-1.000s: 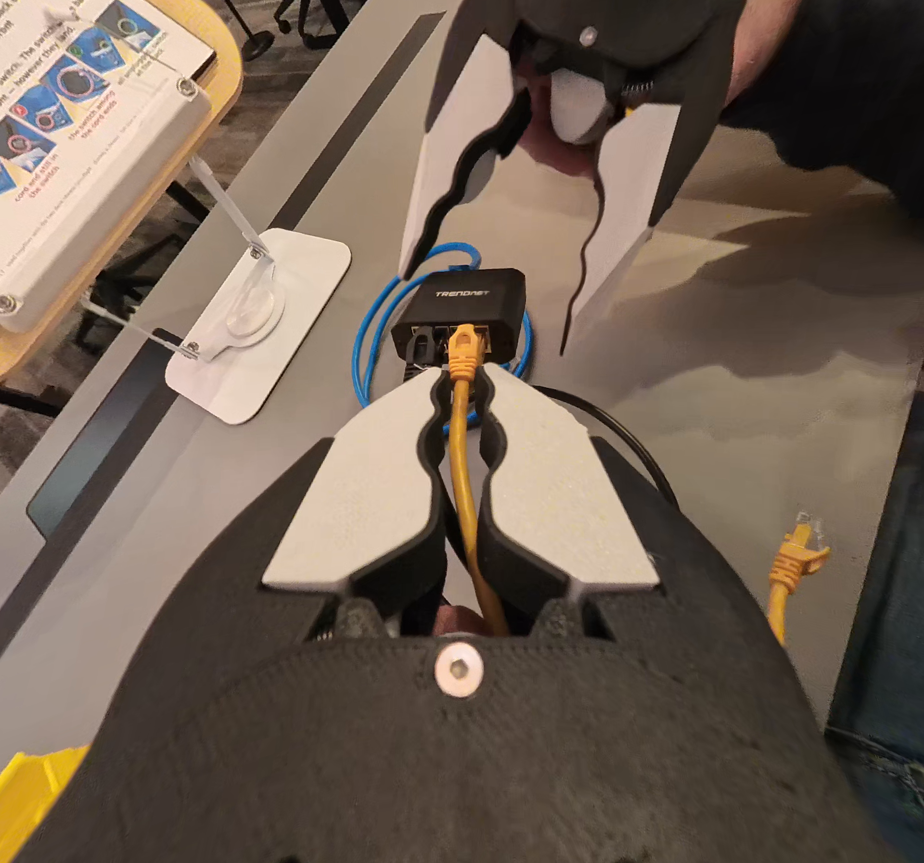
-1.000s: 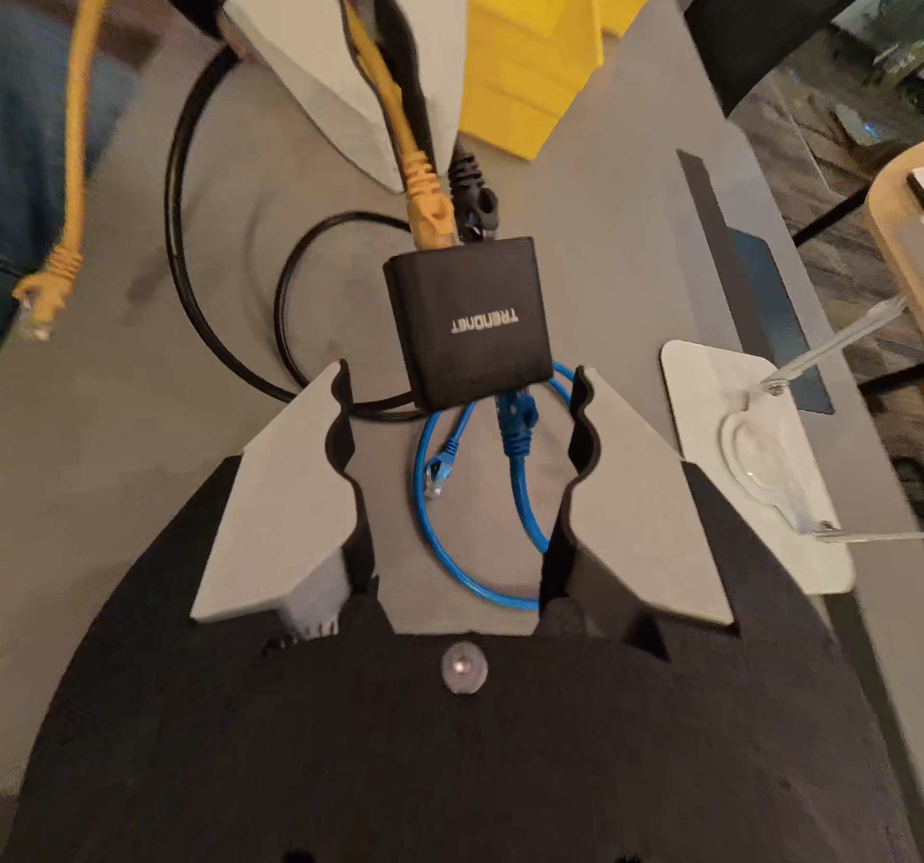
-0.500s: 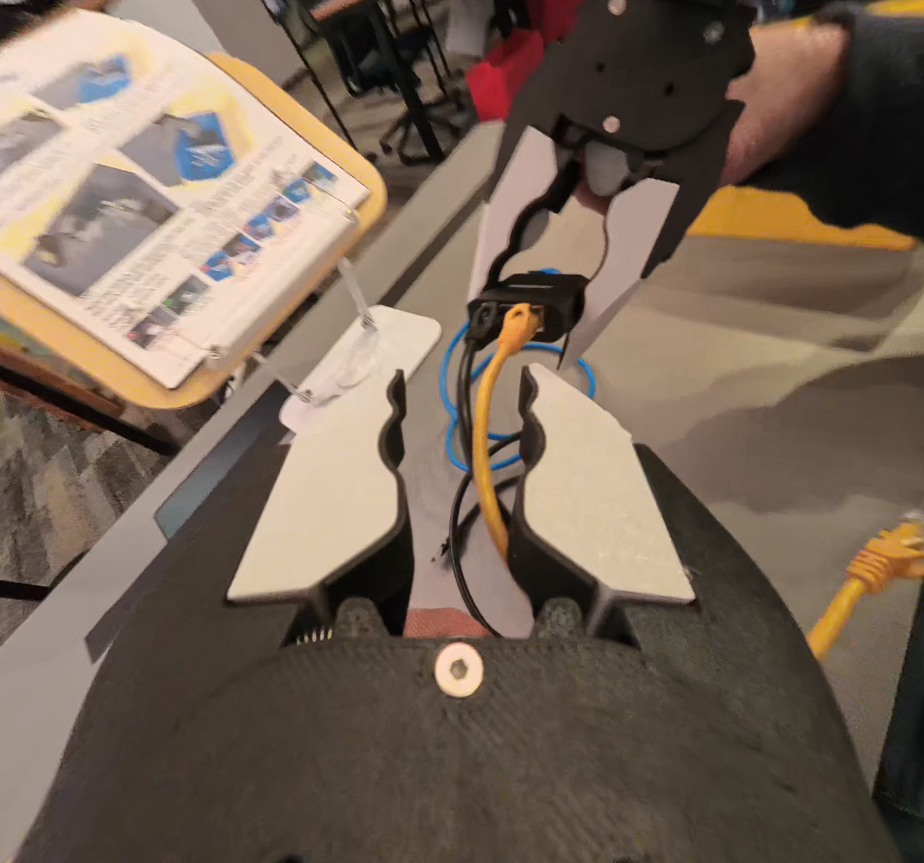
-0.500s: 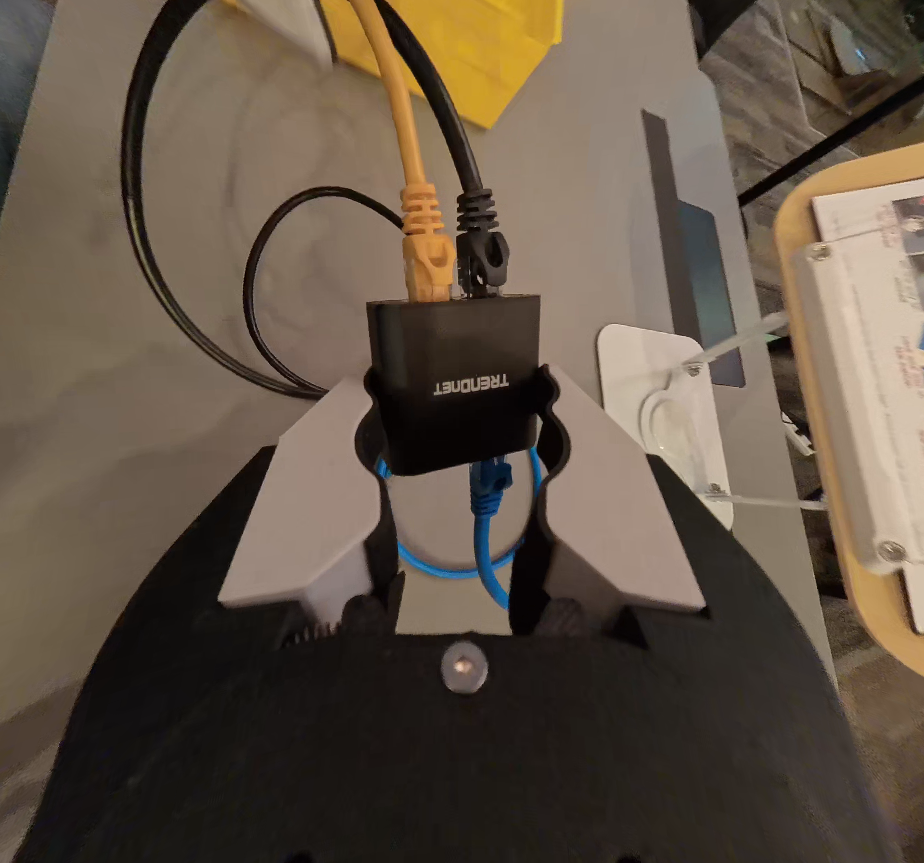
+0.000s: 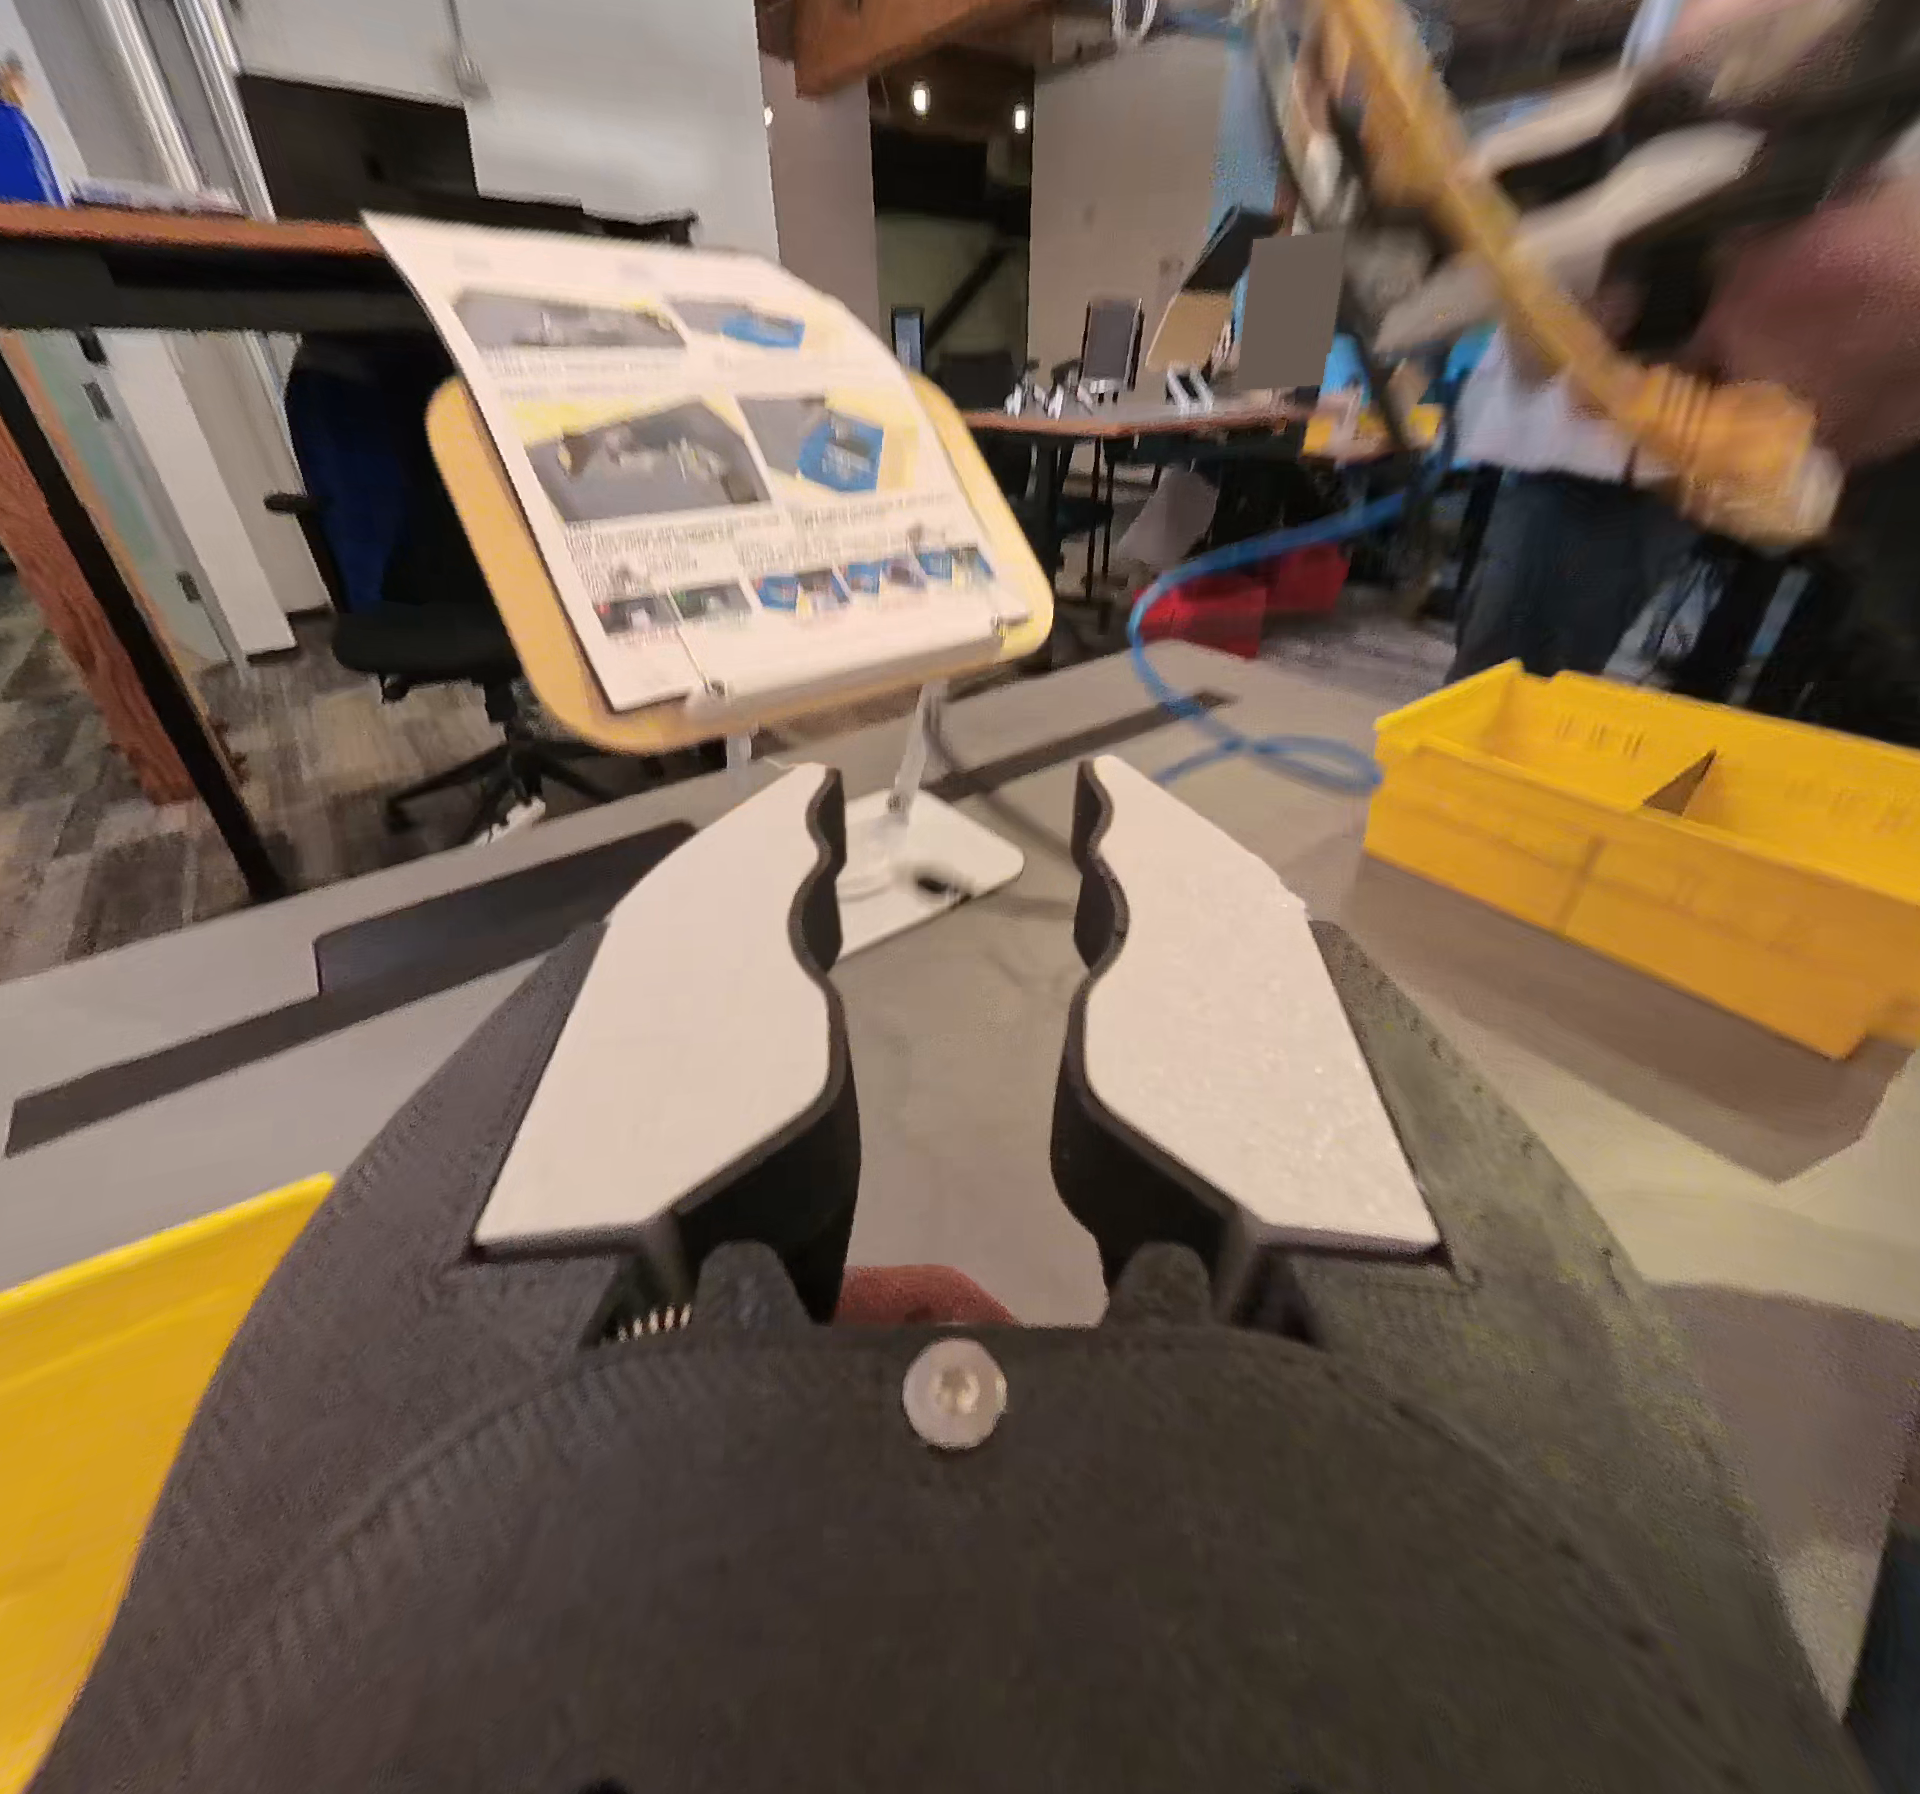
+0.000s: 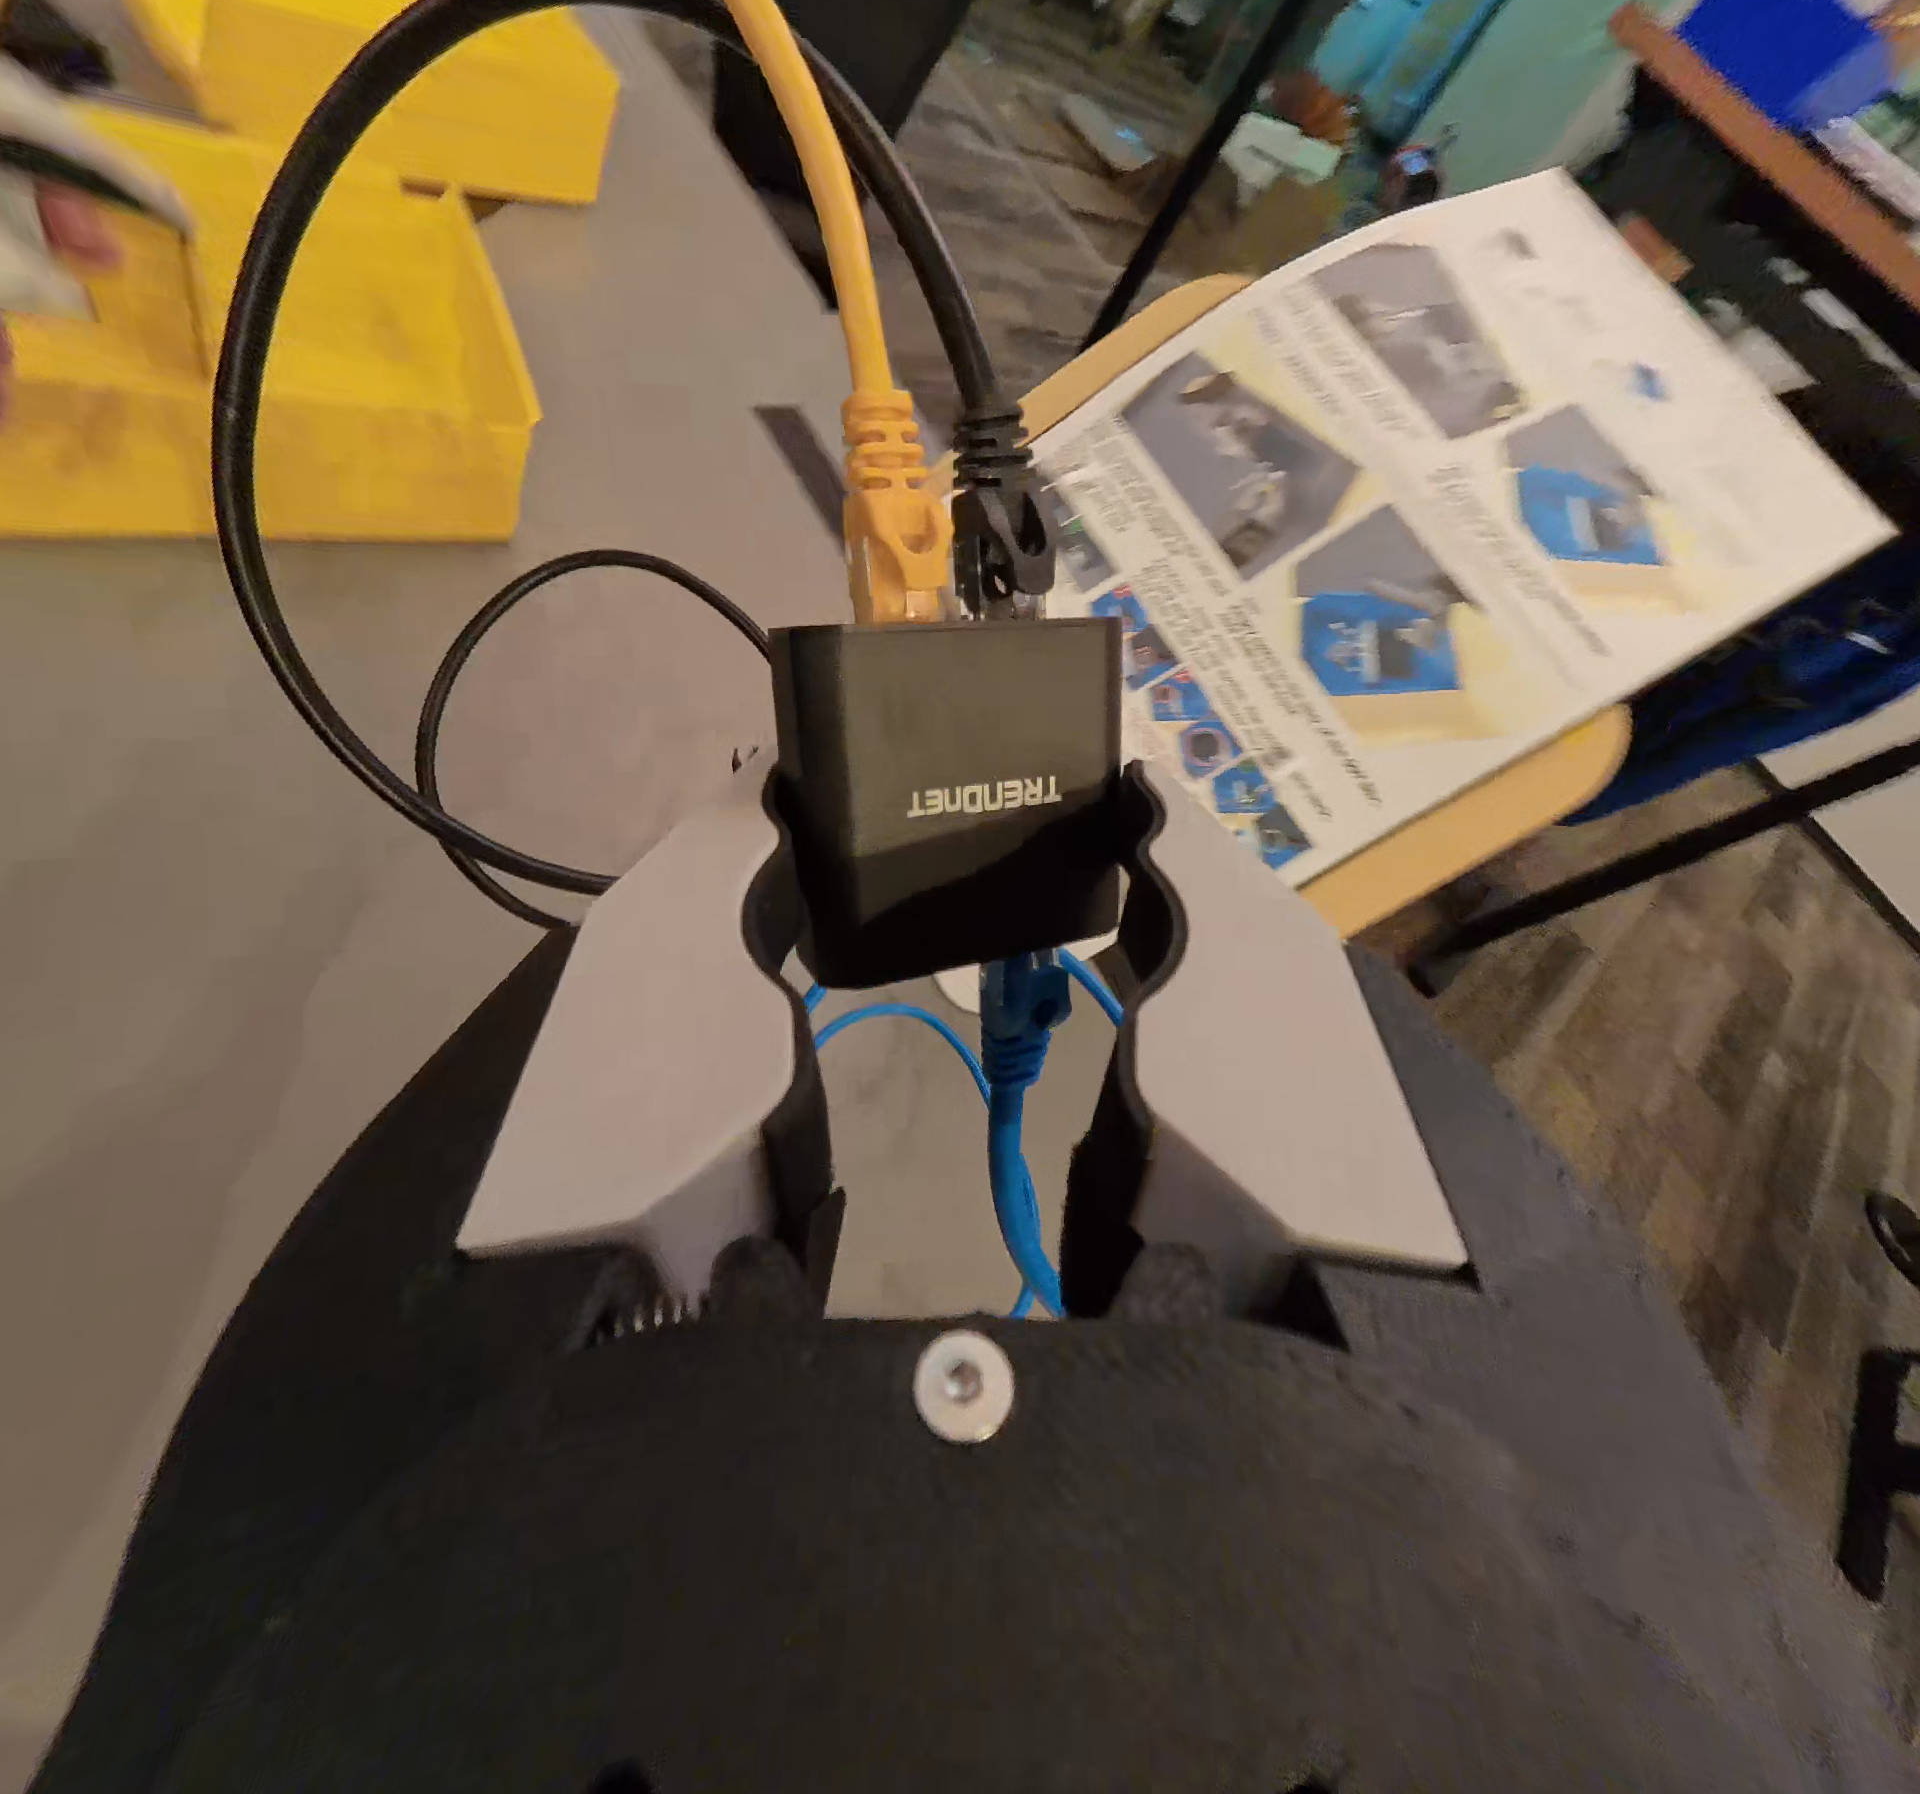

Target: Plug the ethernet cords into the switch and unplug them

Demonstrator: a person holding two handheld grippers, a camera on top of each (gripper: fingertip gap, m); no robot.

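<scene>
Small black box-shaped switch: lifted off the grey tabletop, clamped across its width between the right gripper's two grey fingers, near end seated in the notches at the tips. Long axis runs straight out from the claw, port face pointing away.

On that far face, side by side: yellow ethernet cord left of the black ethernet cord, both plugs seated. Both arc up and back beyond the switch. Blue ethernet cord enters the near face and drops between the fingers toward the palm.

Left gripper: jaws parted, nothing between them, aimed low over the table toward a tilted instruction board on a stand. The switch and right gripper lie up and to its right, blurred; a loose yellow plug dangles there. Yellow plastic bin right of the left claw.

Judgement: unplugging falls to the empty left claw; it must swing right and up, approaching the far face along the switch's axis.
</scene>
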